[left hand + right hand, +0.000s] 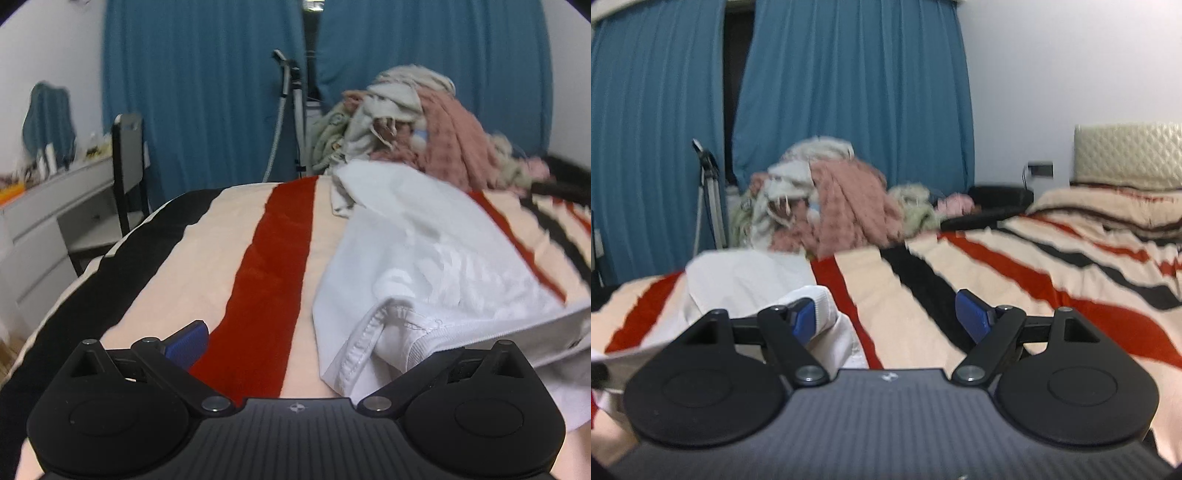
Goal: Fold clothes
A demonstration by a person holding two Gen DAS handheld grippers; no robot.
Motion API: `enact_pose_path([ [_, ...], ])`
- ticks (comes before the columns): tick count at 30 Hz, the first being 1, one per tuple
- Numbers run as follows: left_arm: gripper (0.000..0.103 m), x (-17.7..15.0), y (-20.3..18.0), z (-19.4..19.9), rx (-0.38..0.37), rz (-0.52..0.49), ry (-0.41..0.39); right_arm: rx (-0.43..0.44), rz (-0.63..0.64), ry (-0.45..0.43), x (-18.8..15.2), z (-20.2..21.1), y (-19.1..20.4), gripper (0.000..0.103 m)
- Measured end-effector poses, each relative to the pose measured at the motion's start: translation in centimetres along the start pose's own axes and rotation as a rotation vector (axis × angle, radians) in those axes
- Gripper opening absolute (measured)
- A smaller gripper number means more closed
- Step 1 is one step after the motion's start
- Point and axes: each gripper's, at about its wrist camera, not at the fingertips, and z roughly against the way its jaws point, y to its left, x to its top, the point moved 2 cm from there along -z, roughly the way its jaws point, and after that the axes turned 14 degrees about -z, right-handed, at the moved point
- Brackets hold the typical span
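Note:
A white garment point(424, 251) lies spread on the striped bed cover point(221, 258), its hemmed edge bunched near the camera. My left gripper point(295, 354) is open; its left blue pad point(188, 341) shows, and the right finger is hidden under the white cloth. In the right wrist view the same white garment point(746, 280) lies at the left. My right gripper point(890, 317) is open, its left pad point(805, 317) touching a folded white edge, its right pad point(971, 314) over the bare cover.
A pile of pink, cream and greenish clothes point(417, 129) sits at the bed's far edge before blue curtains point(203, 92). A grey desk and chair point(125, 166) stand left. A tripod point(291, 110) stands behind the bed. A padded headboard point(1126, 155) is far right.

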Motion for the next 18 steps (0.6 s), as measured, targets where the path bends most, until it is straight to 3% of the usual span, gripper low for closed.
enact_pose_path([
  [4,0.103,-0.7,-0.1,2.1,0.023,-0.025,-0.014,-0.031,0.031,0.061,-1.1,-0.7,0.2,0.079],
  [9,0.103,-1.4,0.4,4.6,0.056,0.015,-0.021,-0.04,0.041,0.1,-1.8,0.5,-0.1,0.079],
  [15,0.103,-1.5,2.1,9.6,0.088,0.109,-0.098,-0.007,-0.056,0.038,-0.8,5.1,-1.3,0.078],
  [18,0.103,-0.8,3.6,12.7,0.092,0.192,-0.134,0.025,-0.061,-0.038,1.4,7.7,-1.0,0.078],
])
